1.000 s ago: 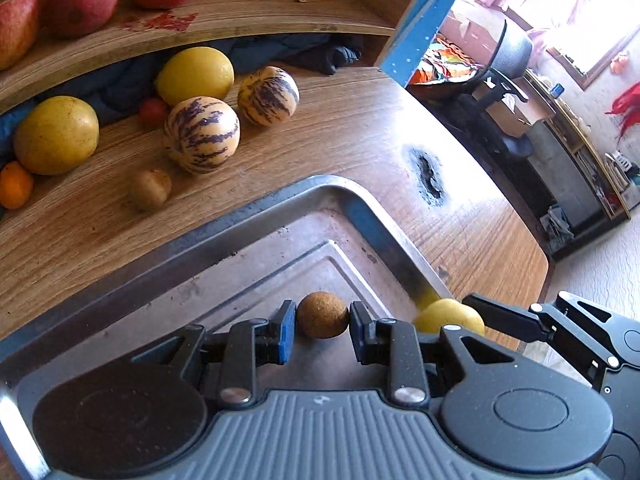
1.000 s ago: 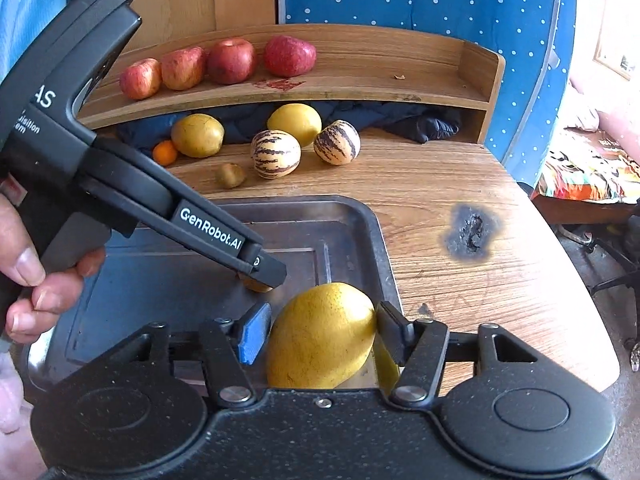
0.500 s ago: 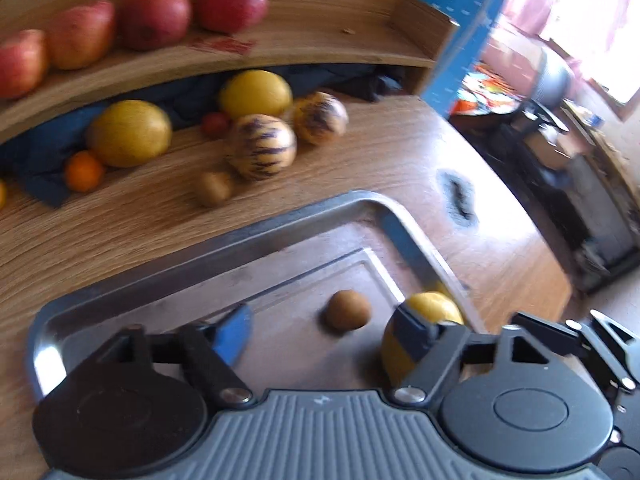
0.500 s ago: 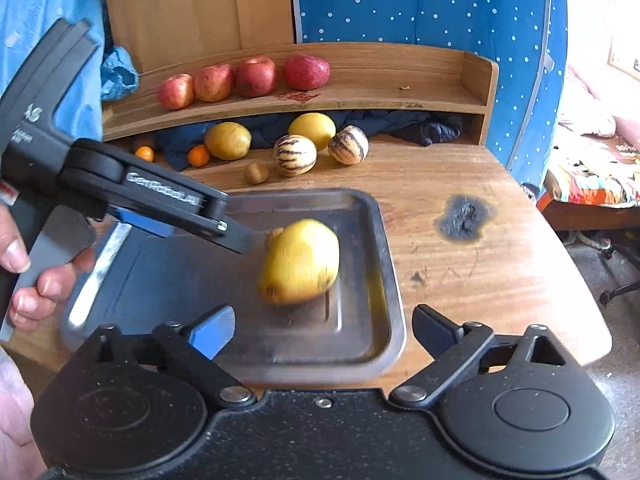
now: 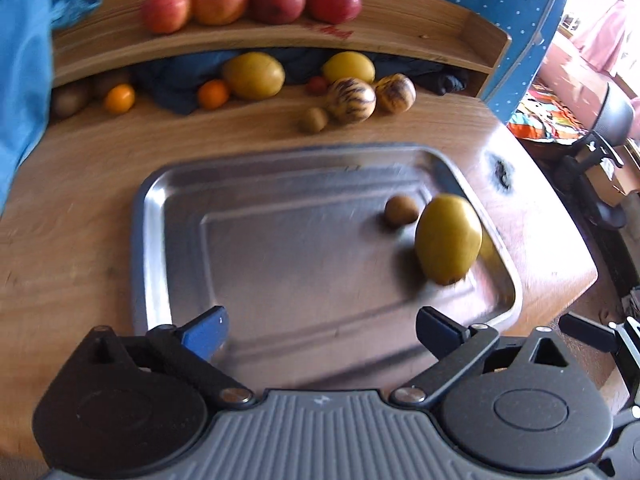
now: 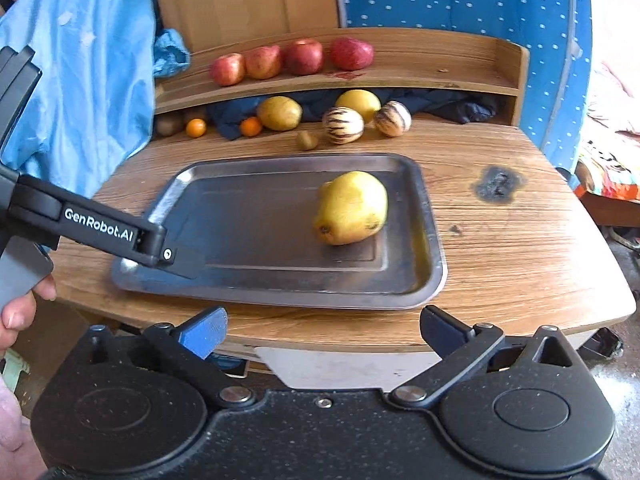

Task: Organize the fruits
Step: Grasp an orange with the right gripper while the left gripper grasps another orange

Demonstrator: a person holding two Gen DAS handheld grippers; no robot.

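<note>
A metal tray [image 5: 176, 216] [image 6: 404, 292] lies on the wooden table. On its right side lie a large yellow fruit [image 5: 448, 238] [image 6: 352, 208] and a small brown fruit [image 5: 401, 210], hidden behind the yellow one in the right wrist view. My left gripper [image 5: 320, 330] is open and empty above the tray's near edge; it also shows in the right wrist view [image 6: 176, 258]. My right gripper [image 6: 322, 330] is open and empty, in front of the table's near edge.
Several red apples [image 6: 292, 58] sit on the shelf. Below it lie yellow fruits [image 6: 279, 113], two striped melons [image 6: 343, 125], two small oranges [image 6: 195, 127], and a small brown fruit [image 6: 307, 140]. A burn mark [image 6: 498, 184] is right of the tray. Blue cloth [image 6: 88, 80] hangs left.
Both grippers opened and pulled back toward me. The brown fruit and the yellow fruit were let go and now lie on the tray.
</note>
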